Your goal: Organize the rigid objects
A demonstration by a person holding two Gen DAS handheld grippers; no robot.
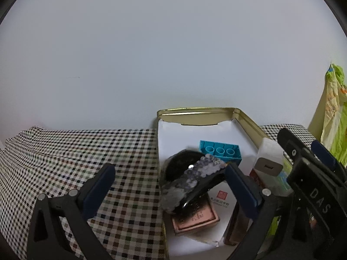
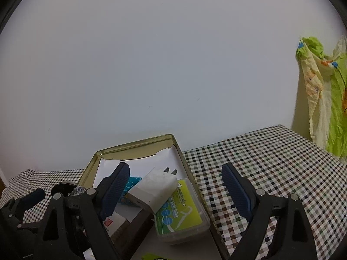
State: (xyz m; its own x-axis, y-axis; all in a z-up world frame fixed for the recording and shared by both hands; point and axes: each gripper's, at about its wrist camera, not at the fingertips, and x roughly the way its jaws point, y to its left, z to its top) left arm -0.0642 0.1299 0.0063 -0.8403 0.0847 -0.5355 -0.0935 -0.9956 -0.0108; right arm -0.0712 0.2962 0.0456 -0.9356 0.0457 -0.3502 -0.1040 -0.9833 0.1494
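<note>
From the left wrist: shows the left gripper gaping wide and clamped on nothing, with one finger over the checked cloth and the other inside the tin. Finds the clip, black with a glittery top, lying aslant between those fingers at the tin's near left side, propped on a copper block, with a blue brick just behind. Looks like a step of settling or regripping the clip, though cannot say which. To do it well: centre on the clip's long body, close across its narrow width rather than its length, keep the outer finger clear of the tin wall, and lay it flat on bare liner instead of leaving it tilted on the block. From the right wrist: shows the right gripper likewise spread wide, gripping nothing. Places the white charger between its fingers but unpressed, close by one finger and well apart from the other, resting across a green floss box in the tin. Catches the left gripper low at the left edge. Hold this side quiet, or nudge the charger off the box only once the clip is down, to avoid crossing fingers over the crowded tin.
</note>
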